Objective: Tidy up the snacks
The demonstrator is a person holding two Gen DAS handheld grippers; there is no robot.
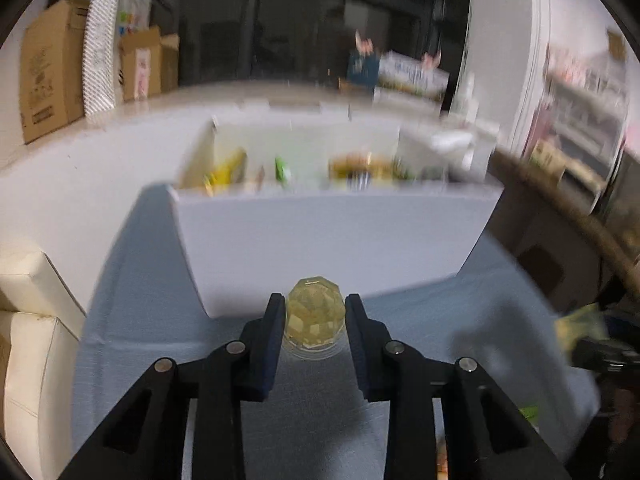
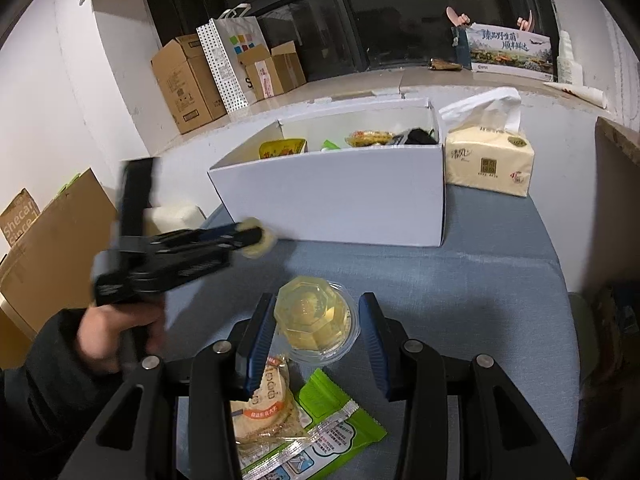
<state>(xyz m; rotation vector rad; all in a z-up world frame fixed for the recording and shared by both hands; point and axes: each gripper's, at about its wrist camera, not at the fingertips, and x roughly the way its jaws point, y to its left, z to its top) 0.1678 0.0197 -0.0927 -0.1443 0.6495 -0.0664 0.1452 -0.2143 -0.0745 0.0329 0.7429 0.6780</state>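
Right wrist view alone shows the right gripper (image 2: 316, 316) spread around a jelly cup (image 2: 316, 322) on the bench (image 2: 500, 300); left gripper (image 1: 315, 312) pinches another jelly cup (image 1: 315, 318).

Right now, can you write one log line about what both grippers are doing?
left gripper: shut on jelly cup, near box | right gripper: open around second jelly cup on table

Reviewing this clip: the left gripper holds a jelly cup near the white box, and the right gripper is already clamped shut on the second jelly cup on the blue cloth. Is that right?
Not quite. In the right wrist view the right gripper is open: its fingers stand on either side of the second jelly cup, with a clear gap on the right side. The rest holds: the left gripper holds a jelly cup near the white box, over the blue cloth.
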